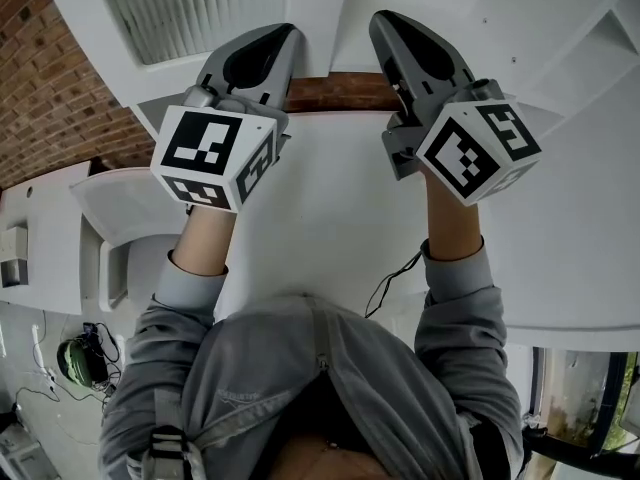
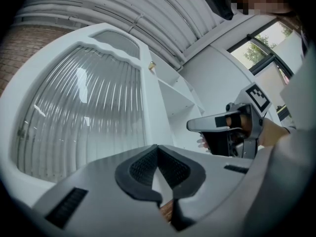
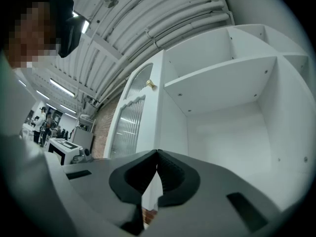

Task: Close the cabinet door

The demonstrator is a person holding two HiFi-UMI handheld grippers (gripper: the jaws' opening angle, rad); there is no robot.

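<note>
The white cabinet door (image 1: pixel 190 8) has a ribbed glass panel and stands swung open at the upper left. It fills the left of the left gripper view (image 2: pixel 79 107). Its small brass knob (image 3: pixel 150 85) shows in the right gripper view, beside the open cabinet (image 3: pixel 222 117) with a bare shelf (image 3: pixel 217 80). My left gripper (image 1: pixel 283 32) is shut on nothing and points at the door's edge. My right gripper (image 1: pixel 381 20) is also shut and empty, aimed into the open cabinet compartment. Neither gripper visibly touches the door. From the left gripper view, the right gripper (image 2: pixel 195 126) appears side-on.
A brick wall (image 1: pixel 50 78) runs along the left. A white surface (image 1: pixel 330 208) lies under both arms, with a thin black cable (image 1: pixel 395 278) hanging by the right sleeve. More white furniture (image 1: pixel 110 258) stands lower left. Distant people (image 3: pixel 42 122) and a window (image 2: pixel 261 46) lie behind.
</note>
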